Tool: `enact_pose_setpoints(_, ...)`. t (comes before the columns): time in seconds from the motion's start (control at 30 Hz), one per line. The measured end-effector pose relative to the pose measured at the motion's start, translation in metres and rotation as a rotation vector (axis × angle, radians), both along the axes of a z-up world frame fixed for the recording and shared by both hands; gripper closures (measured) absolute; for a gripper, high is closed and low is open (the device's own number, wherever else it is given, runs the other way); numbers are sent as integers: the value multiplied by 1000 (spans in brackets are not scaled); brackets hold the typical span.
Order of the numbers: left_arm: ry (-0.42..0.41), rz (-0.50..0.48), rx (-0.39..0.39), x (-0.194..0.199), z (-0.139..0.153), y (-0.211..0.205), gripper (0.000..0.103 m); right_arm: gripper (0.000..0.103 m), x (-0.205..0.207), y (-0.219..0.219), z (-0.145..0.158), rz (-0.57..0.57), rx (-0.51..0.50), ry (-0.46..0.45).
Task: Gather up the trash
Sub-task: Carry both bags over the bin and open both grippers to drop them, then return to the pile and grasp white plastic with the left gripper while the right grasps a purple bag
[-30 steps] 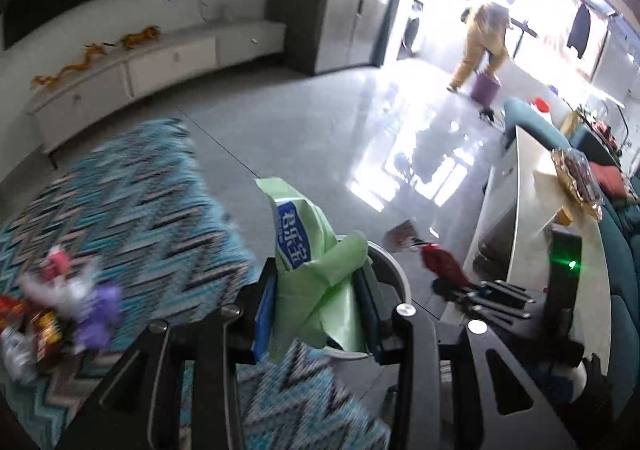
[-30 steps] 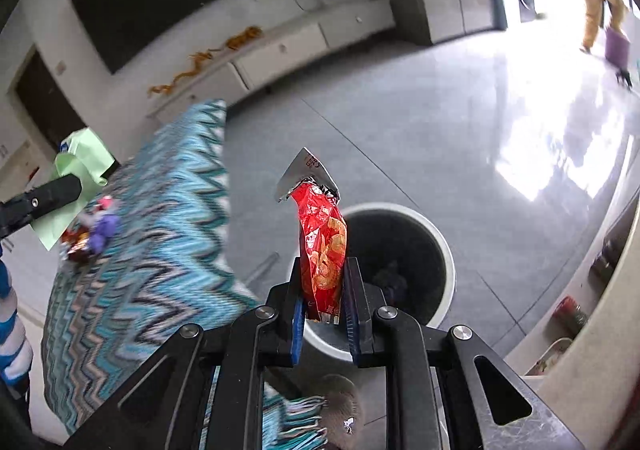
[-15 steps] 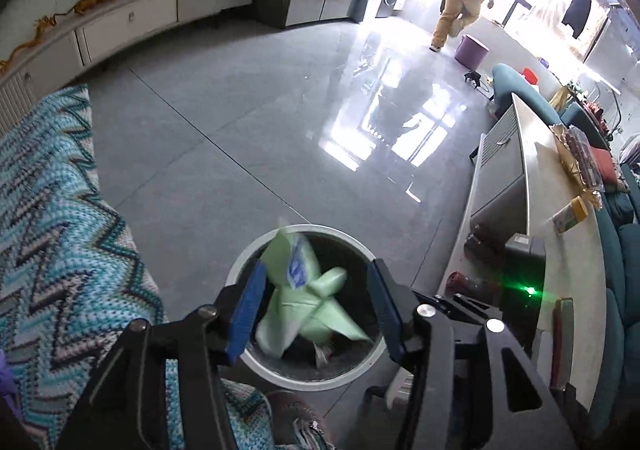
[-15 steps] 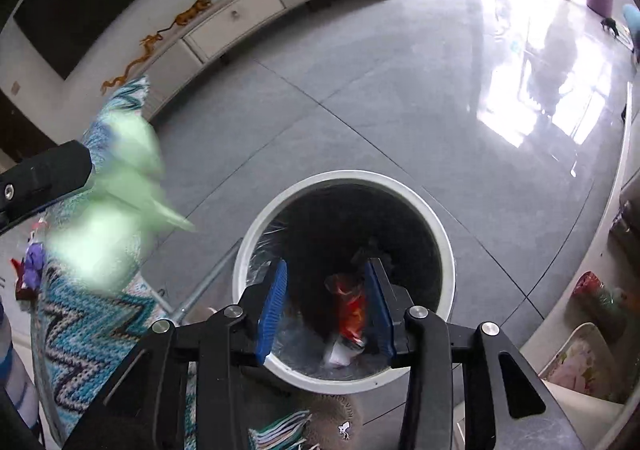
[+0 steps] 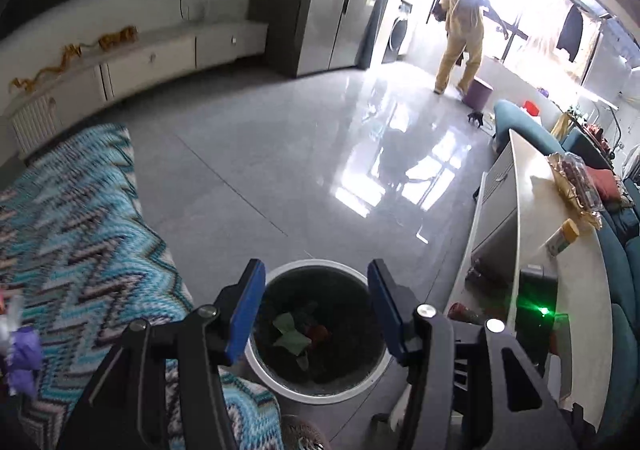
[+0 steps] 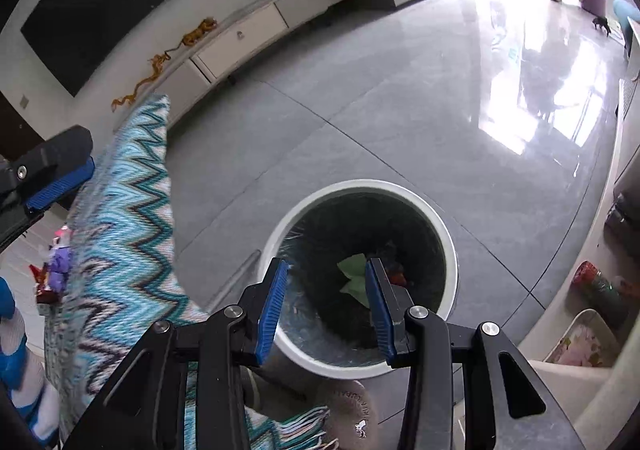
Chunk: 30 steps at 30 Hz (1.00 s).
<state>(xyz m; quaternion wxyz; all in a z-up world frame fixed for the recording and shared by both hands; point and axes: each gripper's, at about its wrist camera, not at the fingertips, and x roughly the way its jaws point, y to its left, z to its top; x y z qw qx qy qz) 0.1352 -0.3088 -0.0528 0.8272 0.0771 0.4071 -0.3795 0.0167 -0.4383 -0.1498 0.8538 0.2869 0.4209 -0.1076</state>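
Observation:
A round white trash bin [image 5: 320, 392] with a dark liner stands on the grey floor; it also shows in the right wrist view [image 6: 450, 250]. A green wrapper [image 5: 290, 332] and a red snack wrapper [image 5: 320, 330] lie inside it; the green wrapper [image 6: 352, 270] and a bit of the red wrapper [image 6: 398, 278] show in the right wrist view too. My left gripper [image 5: 316, 312] is open and empty above the bin. My right gripper [image 6: 326, 302] is open and empty above the bin. More wrappers [image 6: 56, 270] lie on the zigzag cloth [image 6: 128, 234] at far left.
The blue zigzag cloth [image 5: 80, 234] covers a surface left of the bin. A white counter [image 5: 560, 270] with a bottle and a black device stands at right. A person in yellow [image 5: 460, 30] stands far off by the window. A slipper [image 6: 348, 414] is beside the bin.
Both grippers opened over the bin. The green wrapper fell from the left one and the red snack wrapper from the right one; both now lie in the bin.

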Motion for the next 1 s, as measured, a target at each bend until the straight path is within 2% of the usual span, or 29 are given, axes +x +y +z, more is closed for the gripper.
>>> enact_pose_setpoints(0.27,-28,11,4,-28,39,41,52,62,-37,26,57,-10,-63,-93)
enact_pose_setpoints(0.47,-97,39,-8,-49,69,88,52,61,-57,45,99,2,-107,-146)
enact_pose_setpoints(0.63,-156,93,-42,-63,92,141,52,61,-68,69,140,30,-156,-198)
enact_pose_setpoints(0.9,-320,248,-120,-83,125,243,52,57,-73,119,197,117,-221,-279)
enact_pose_setpoints(1.0,-357,296,-127,-88,133,284,52,56,-72,140,215,153,-235,-308)
